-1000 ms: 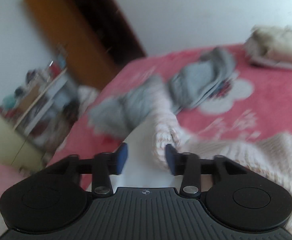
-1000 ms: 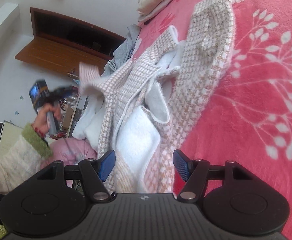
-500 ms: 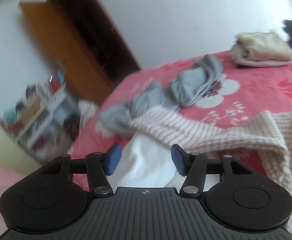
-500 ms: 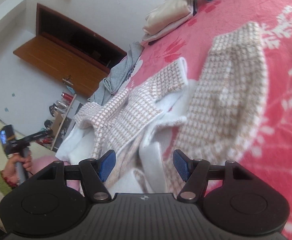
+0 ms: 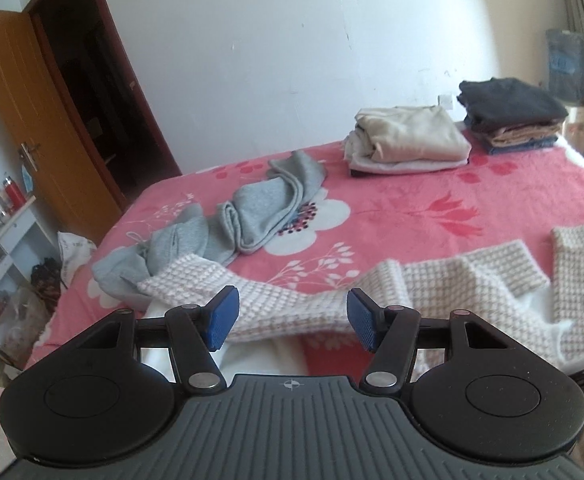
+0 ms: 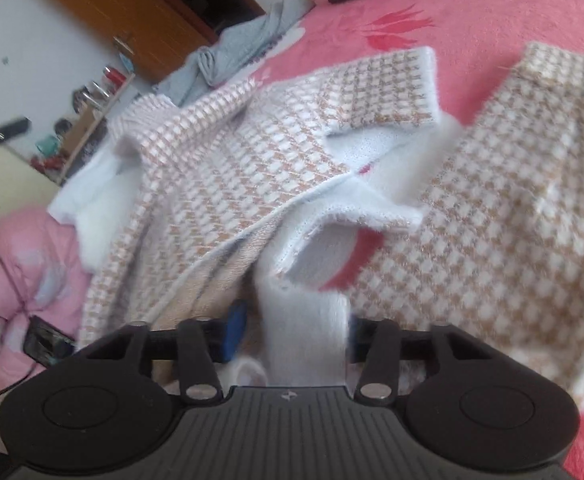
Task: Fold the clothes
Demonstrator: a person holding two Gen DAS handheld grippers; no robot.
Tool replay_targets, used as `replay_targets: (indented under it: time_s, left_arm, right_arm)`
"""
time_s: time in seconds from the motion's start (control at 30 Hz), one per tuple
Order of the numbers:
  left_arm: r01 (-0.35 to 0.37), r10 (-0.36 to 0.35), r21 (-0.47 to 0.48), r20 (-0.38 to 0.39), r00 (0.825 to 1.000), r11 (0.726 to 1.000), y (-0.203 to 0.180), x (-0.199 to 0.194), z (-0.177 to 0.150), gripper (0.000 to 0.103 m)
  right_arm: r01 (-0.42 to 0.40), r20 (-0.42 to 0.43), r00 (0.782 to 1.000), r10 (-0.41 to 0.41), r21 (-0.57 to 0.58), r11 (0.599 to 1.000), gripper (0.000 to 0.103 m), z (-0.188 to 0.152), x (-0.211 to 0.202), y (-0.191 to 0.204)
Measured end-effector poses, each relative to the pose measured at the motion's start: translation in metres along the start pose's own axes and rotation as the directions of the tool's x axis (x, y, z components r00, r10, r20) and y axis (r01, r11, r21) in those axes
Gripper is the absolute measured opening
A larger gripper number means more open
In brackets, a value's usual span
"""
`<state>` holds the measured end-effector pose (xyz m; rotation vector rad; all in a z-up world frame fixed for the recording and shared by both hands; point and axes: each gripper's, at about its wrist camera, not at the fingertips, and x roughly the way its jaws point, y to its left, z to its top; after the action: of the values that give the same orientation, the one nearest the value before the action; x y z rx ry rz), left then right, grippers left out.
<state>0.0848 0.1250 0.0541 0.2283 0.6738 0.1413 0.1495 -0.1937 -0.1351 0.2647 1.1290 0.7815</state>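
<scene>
A pink-and-white houndstooth sweater [image 5: 431, 292] lies spread and rumpled on the pink floral bedspread [image 5: 411, 208]. My left gripper [image 5: 292, 320] hovers open just short of one sleeve, nothing between its blue pads. In the right wrist view the sweater [image 6: 252, 152] fills the frame, its white lining turned up in places. My right gripper [image 6: 293, 332] is low over it, jaws closing around a white fold. That fold hides the right pad, and the left pad stands a little off the cloth.
A crumpled grey garment [image 5: 260, 208] lies beyond the sleeve. Two folded stacks, one cream [image 5: 407, 136] and one dark-topped [image 5: 511, 112], sit at the bed's far edge by the wall. An open wooden door [image 5: 20, 120] and a cluttered shelf [image 5: 0, 248] stand left. A dark device [image 6: 44, 344] with a cable lies at the bedside.
The left gripper released the sleeve, widened and drew back; the sleeve now lies on the bed. The right gripper swung in over the sweater and its jaws narrowed around a white fold.
</scene>
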Motion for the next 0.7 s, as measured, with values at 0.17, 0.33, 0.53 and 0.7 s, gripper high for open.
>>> replay_targets:
  time_s: [0.17,0.33,0.53,0.7]
  left_arm:
    - [0.163,-0.164,-0.025,-0.006,0.987,0.986,-0.028,0.002,-0.009,0.061]
    - [0.341,-0.34,0.065,-0.023,0.94,0.938,-0.078,0.007,-0.021,0.07]
    - [0.461,-0.457,0.19,-0.065,0.887,0.867,-0.142,0.017,-0.036,0.072]
    - [0.421,-0.411,0.283,-0.096,0.906,0.862,-0.185,0.04,-0.045,0.072]
  right_arm:
    - [0.076,0.032,0.997,-0.076,-0.002,0.997,0.013,-0.006,0.007,0.005]
    - [-0.058,0.19,0.981,0.023,0.178,0.982,0.011,-0.017,-0.065,-0.006]
    - [-0.202,0.41,0.909,0.073,0.281,0.938,0.01,-0.062,-0.168,-0.012]
    - [-0.239,0.555,0.831,0.028,0.311,0.92,0.01,-0.107,-0.243,-0.008]
